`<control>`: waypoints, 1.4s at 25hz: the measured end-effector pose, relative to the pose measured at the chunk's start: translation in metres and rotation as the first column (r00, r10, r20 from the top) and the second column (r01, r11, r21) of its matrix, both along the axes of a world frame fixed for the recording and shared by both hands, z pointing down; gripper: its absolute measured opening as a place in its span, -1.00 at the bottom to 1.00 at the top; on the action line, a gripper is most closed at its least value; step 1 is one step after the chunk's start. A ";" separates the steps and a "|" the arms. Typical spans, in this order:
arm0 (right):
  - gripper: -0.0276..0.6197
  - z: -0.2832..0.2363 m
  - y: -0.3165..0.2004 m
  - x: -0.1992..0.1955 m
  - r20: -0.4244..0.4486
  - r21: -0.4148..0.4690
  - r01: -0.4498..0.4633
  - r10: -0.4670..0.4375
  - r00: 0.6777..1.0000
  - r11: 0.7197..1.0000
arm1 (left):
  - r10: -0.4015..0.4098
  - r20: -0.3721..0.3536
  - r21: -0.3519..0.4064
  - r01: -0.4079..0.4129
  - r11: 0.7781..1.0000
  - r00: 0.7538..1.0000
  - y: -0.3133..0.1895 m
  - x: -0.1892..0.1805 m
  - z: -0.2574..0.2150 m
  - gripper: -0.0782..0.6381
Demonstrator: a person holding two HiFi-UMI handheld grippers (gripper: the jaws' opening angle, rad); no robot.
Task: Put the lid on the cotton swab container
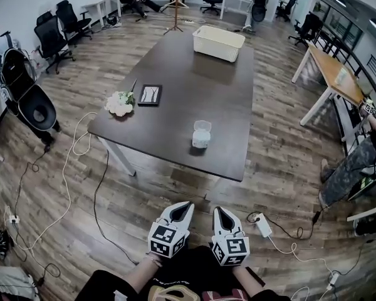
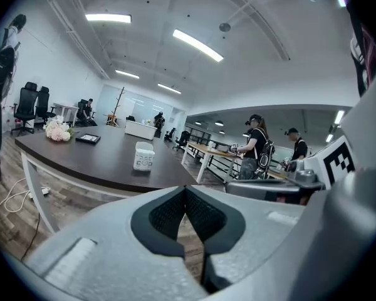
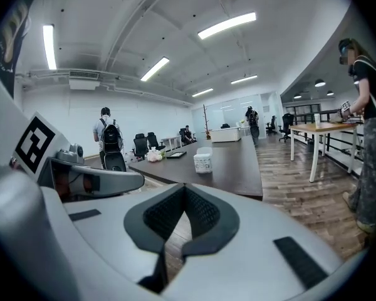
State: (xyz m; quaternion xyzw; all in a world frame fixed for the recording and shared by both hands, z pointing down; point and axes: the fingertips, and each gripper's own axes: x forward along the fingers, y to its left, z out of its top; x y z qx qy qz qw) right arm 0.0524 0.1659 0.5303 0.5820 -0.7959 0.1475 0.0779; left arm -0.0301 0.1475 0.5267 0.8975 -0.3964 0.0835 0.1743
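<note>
Resting on the dark rectangular table [image 1: 194, 86], the small white cylindrical cotton swab container [image 1: 201, 135] is seen well apart from the left gripper [image 1: 188, 204] and right gripper [image 1: 217, 210], both closed and empty; it should be approached squarely first.

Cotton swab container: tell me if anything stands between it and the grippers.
Nothing visible does. The left gripper and right gripper, both shut, are short of the table, with only floor between; the cotton swab container stands alone near the table's front edge. Flowers, frame and basket lie well clear.
</note>
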 end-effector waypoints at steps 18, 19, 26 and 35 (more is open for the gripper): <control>-0.89 -0.001 -0.064 -0.022 0.039 -0.021 -0.137 0.137 0.990 0.990 | 0.022 -0.011 -0.049 -0.022 0.999 1.000 -0.084 -0.042 0.000 -0.76; -0.89 -0.002 -0.067 -0.018 0.045 -0.021 -0.151 0.152 0.987 0.988 | 0.020 -0.008 -0.054 -0.020 0.998 1.000 -0.086 -0.043 0.002 -0.76; -0.89 -0.002 -0.099 -0.006 0.081 -0.037 -0.164 0.166 0.983 0.986 | -0.008 -0.003 -0.069 0.008 0.998 1.000 -0.109 -0.047 0.006 -0.76; -0.89 -0.010 -0.160 0.012 0.071 -0.020 -0.096 0.097 0.993 0.995 | -0.066 0.013 -0.074 0.067 0.995 0.998 -0.159 -0.034 0.007 -0.76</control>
